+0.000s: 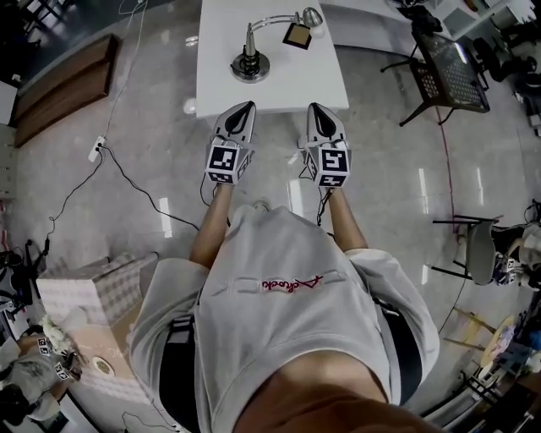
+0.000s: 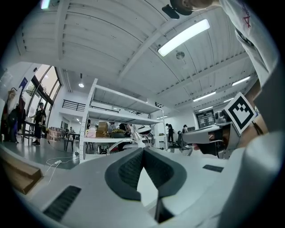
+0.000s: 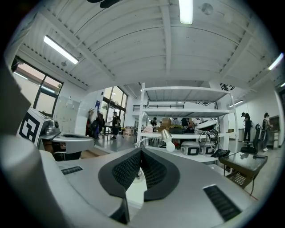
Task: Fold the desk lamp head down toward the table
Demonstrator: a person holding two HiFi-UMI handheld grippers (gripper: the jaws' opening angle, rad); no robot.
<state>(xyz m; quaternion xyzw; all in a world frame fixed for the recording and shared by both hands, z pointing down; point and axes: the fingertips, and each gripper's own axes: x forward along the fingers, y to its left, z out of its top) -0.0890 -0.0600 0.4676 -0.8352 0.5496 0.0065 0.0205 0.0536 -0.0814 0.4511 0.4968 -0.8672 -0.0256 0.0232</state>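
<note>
A chrome desk lamp (image 1: 250,64) stands on the white table (image 1: 325,80), its round base at the left and its curved arm reaching right to the lamp head (image 1: 311,16). A small brown square (image 1: 297,35) hangs below the head. My left gripper (image 1: 244,109) and right gripper (image 1: 315,110) are side by side at the table's near edge, both shut and empty, short of the lamp. In the right gripper view the lamp head (image 3: 167,135) with its white bulb shows just above the shut right gripper (image 3: 141,151). The left gripper (image 2: 143,149) points along the table.
A black mesh chair (image 1: 452,72) stands right of the table and a wooden bench (image 1: 63,84) far left. A cable with a power strip (image 1: 96,149) lies on the floor. A stool (image 1: 478,249) is at the right, boxes (image 1: 93,296) at lower left. Metal shelving (image 3: 187,116) stands beyond the table.
</note>
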